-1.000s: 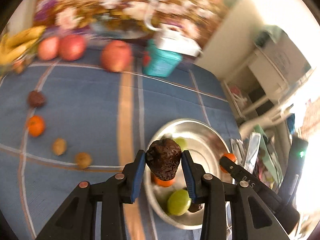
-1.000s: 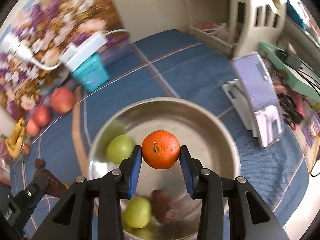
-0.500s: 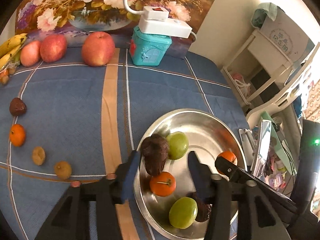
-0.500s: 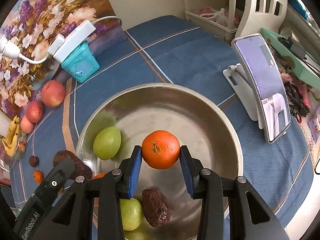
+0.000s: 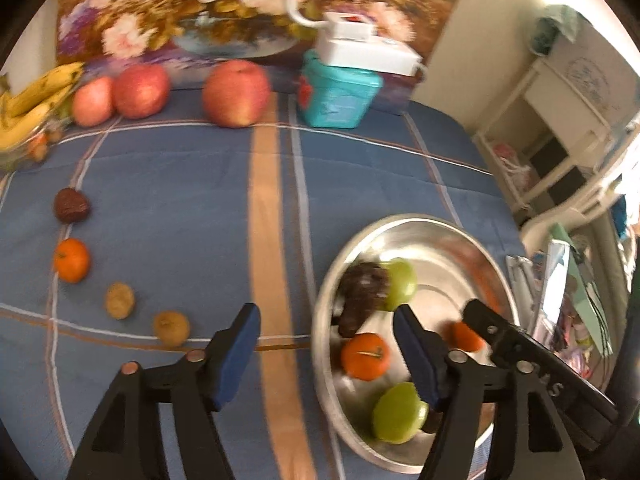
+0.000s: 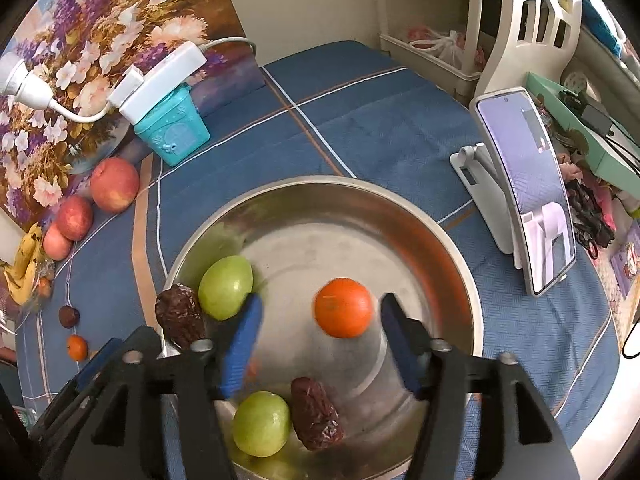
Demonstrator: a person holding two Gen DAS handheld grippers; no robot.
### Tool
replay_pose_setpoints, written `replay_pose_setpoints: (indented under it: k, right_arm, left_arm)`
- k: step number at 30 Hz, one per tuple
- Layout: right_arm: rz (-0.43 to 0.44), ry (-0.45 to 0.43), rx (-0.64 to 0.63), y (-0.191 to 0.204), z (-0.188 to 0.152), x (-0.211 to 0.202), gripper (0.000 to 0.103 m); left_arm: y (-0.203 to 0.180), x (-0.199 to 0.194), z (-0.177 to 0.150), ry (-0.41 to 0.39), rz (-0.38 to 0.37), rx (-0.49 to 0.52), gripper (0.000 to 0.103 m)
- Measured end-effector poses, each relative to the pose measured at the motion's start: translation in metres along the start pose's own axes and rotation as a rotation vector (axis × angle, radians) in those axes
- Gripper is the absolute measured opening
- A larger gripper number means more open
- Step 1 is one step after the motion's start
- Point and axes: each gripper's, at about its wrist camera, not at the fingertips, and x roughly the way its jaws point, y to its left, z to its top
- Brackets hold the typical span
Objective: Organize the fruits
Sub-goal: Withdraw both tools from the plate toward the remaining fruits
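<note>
Fruits sit mostly in the steel bowl (image 6: 460,264), centre-low in the right wrist view: two green fruits (image 6: 226,288), a dried date (image 6: 316,414), a second date (image 6: 180,316) against the left rim, and a tangerine (image 6: 343,307).

Right gripper (image 6: 320,340): jaws opening, tangerine between them but clear of both pads; not gripped. Blur suggests it is dropping or rolling.

Left gripper (image 5: 328,356): jaws opening, nothing between them. Lower centre of the left wrist view, straddling the bowl's left rim.

Still out on the blue cloth of the bench (image 5: 180,208), left side of the frame: a dark date (image 5: 71,205), an orange (image 5: 71,260), two small brown fruits (image 5: 119,301).

Risks, judged:
- Freed tangerine may roll on the smooth steel and knock the green fruits; the rim looks high enough to keep it in.
- Date at the left rim sits high and blurred; it could tip out onto the cloth.
- Both grippers crowd the same bowl; fingers could collide on withdrawal or nudge the rim and slide the bowl.
- Round loose fruits may roll off when approached.
</note>
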Motion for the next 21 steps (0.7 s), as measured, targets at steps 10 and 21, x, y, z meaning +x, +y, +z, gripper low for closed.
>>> replay_pose_setpoints:
  k: [10, 21]
  right_arm:
    - [0.007, -0.011, -0.035, 0.008, -0.002, 0.002, 0.085]
    - [0.015, -0.017, -0.067, 0.023, -0.008, 0.003, 0.096]
  left_arm:
    - [0.053, -0.011, 0.002, -0.009, 0.171, -0.138, 0.103]
    - [0.113, -0.041, 0.008, -0.081, 0.376, -0.23, 0.103]
